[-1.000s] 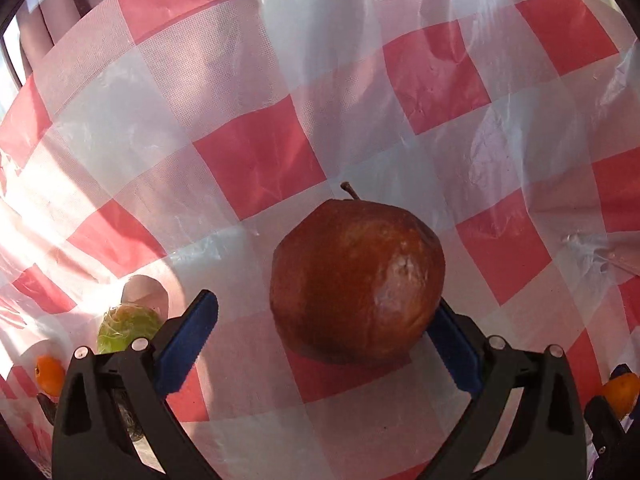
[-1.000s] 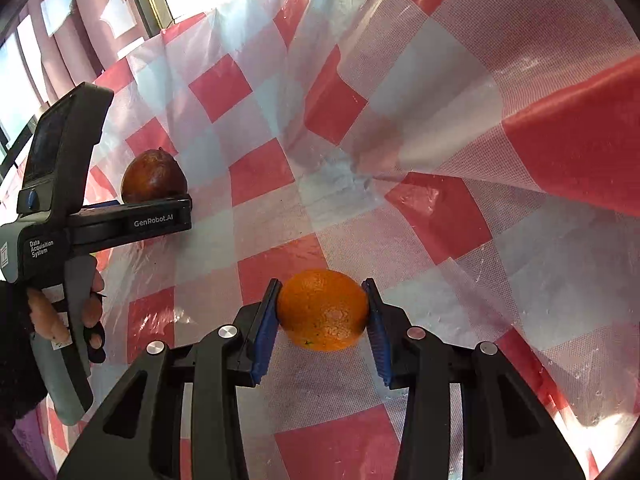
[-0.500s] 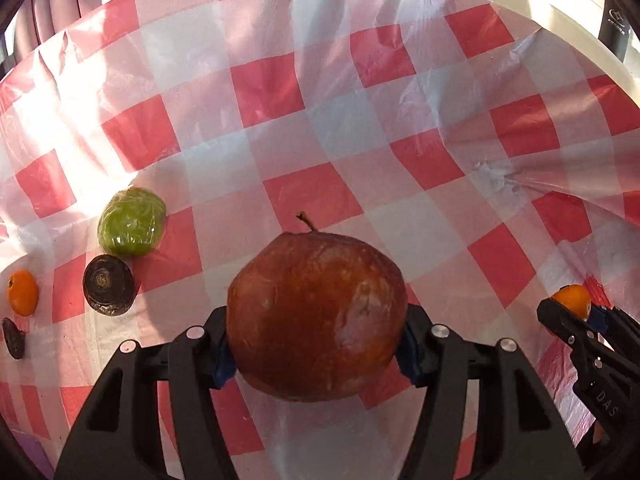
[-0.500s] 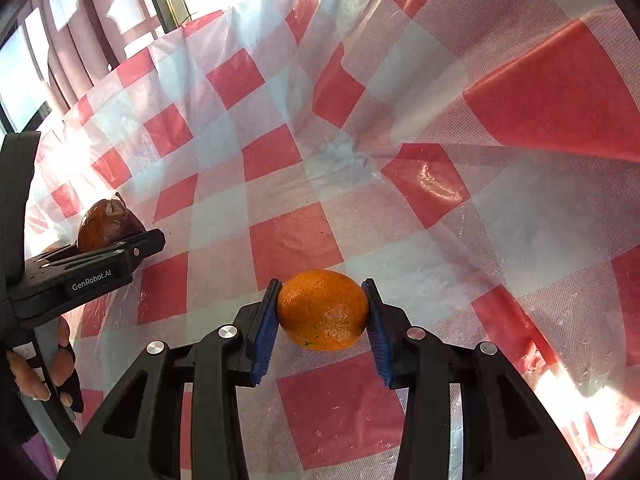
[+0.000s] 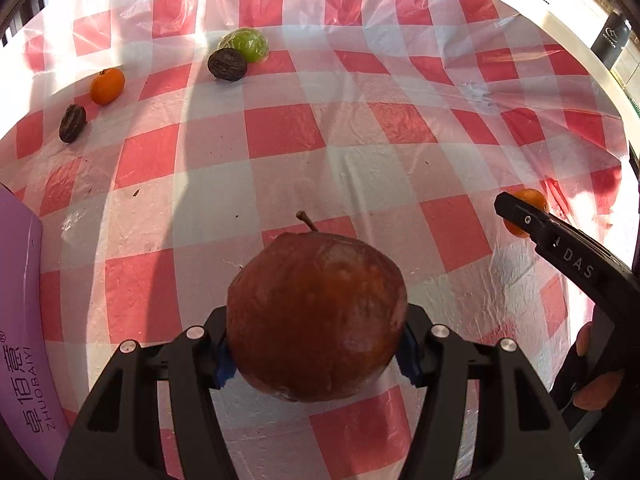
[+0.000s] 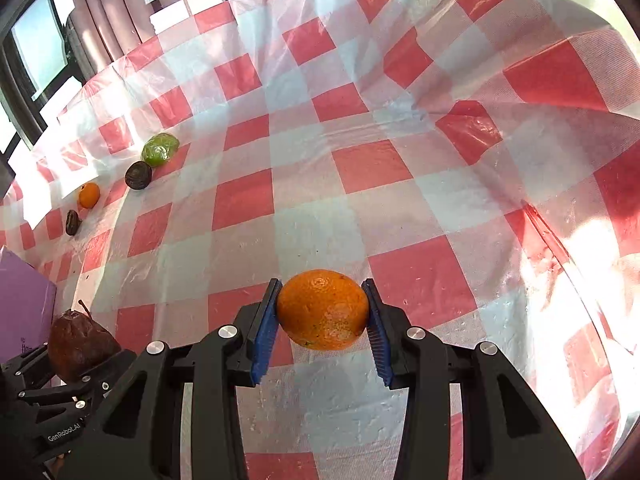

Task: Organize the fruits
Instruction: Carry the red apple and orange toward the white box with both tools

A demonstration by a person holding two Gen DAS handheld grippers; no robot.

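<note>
Fruit in both grippers, both held above the red-and-white checked tablecloth (image 5: 288,136).

Left gripper (image 5: 316,344): jaws pinching a large, wrinkled red-brown apple (image 5: 316,316), stem up; blue pads pressed against its two sides. The jaws closed on it within the last second and are steady now.

Right gripper (image 6: 322,312): jaws pinching an orange (image 6: 322,309) between the blue pads. The left view shows this gripper at the right edge, with fingers (image 5: 596,388) of the person's hand on its handle.

Loose fruit on the cloth, far left in the right view: a green fruit in clear wrap (image 6: 160,149) touching or just beside a dark round fruit (image 6: 138,175); nearer, a small orange (image 6: 89,195) and a second small dark fruit (image 6: 73,222) just beside it.

Purple box (image 5: 20,320) with printed lettering at the left edge.
</note>
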